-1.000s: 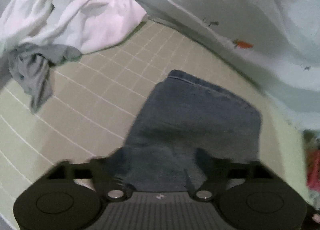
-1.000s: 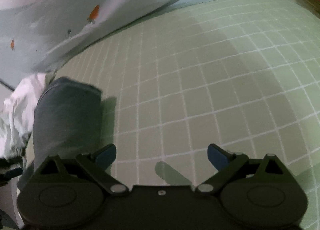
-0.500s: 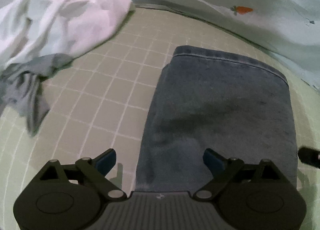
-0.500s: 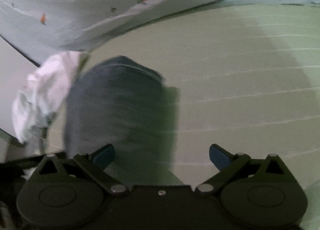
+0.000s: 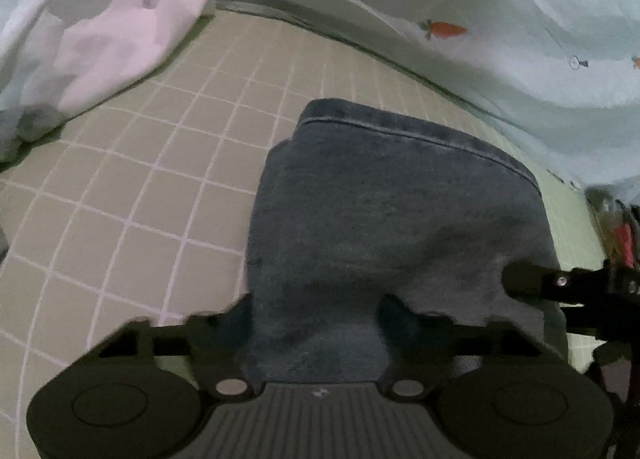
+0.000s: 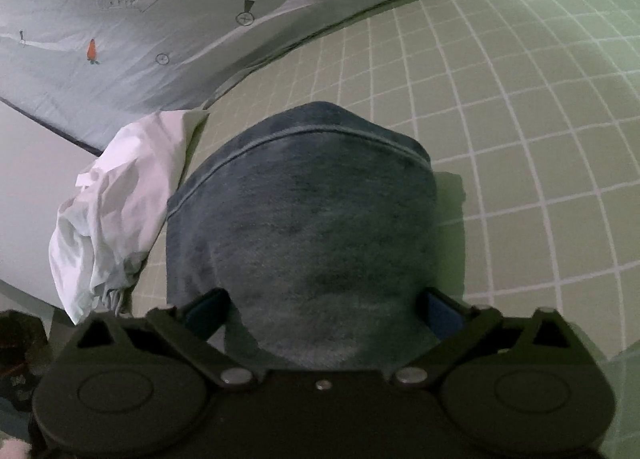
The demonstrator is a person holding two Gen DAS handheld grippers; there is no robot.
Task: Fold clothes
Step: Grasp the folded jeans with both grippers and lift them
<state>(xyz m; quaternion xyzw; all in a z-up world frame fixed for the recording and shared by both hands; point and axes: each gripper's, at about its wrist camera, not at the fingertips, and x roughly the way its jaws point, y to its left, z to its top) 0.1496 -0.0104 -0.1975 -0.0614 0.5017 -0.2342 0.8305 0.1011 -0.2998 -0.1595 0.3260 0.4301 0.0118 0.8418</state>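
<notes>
A folded dark blue denim garment [image 5: 400,219] lies on the green checked sheet [image 5: 120,179]; it also shows in the right wrist view [image 6: 312,219]. My left gripper [image 5: 316,323] is closed in on the garment's near edge, with cloth bunched between its fingers. My right gripper [image 6: 320,307] has its jaws wide apart around the near end of the garment, whose cloth fills the gap. A finger of the right gripper [image 5: 532,285] shows at the garment's right edge in the left wrist view.
A heap of white clothes [image 5: 88,27] lies at the far left of the sheet, also seen in the right wrist view [image 6: 116,211]. A pale blue carrot-print quilt [image 5: 480,19] runs along the far side. Red items [image 5: 624,239] sit at the right edge.
My left gripper was open half a second ago and has closed on the denim's near edge. My right gripper has swung left from the bare sheet onto the garment.
</notes>
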